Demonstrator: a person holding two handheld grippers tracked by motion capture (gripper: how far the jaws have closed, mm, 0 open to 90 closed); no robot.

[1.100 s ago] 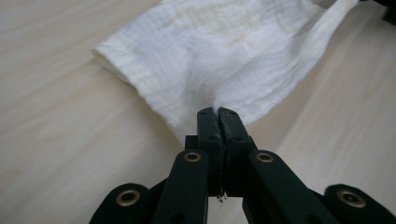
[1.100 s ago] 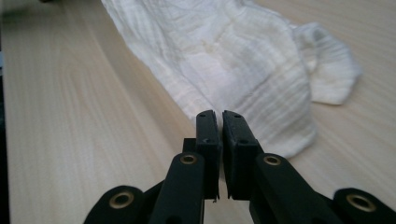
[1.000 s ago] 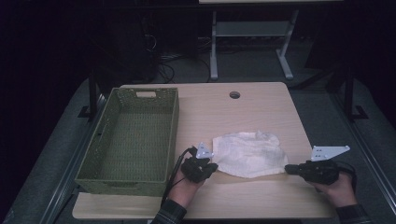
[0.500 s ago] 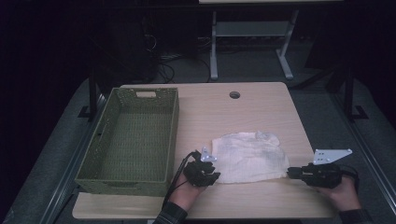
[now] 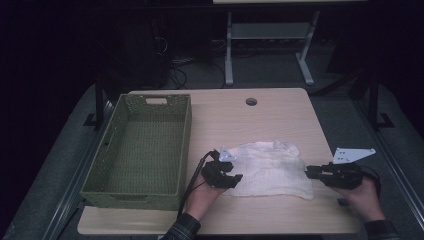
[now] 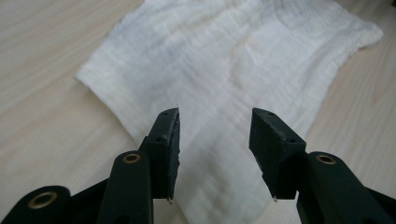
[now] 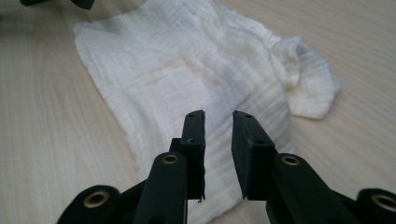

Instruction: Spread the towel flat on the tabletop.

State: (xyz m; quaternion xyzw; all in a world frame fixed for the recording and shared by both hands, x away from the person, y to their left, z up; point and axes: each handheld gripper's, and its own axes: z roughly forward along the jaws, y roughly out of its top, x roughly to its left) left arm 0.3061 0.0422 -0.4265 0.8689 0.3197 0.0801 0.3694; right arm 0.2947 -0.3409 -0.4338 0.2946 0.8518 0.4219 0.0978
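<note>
L claw [image 5: 235, 176] at cloth [image 5: 272, 167] 9 o'clock just opened, empty; R claw [image 5: 311, 172] at 3, slightly open, empty.

Left tongs [image 6: 215, 140] agape, right tongs [image 7: 218, 140] seemingly ajar

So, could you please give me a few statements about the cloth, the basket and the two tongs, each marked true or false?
1. The white cloth lies spread on the table, outside the basket. True.
2. The green basket holds a folded towel. False: its woven floor is bare.
3. The left tongs have just been opening, and their jaws stand apart above the cloth without pinching it. True.
4. The right tongs are clamped on a corner of the cloth. False: a gap shows between their jaws, nothing is pinched, and they have opened slightly.
5. The basket stands at the right end of the table. False: it stands at the left end, beside the left tongs.
</note>
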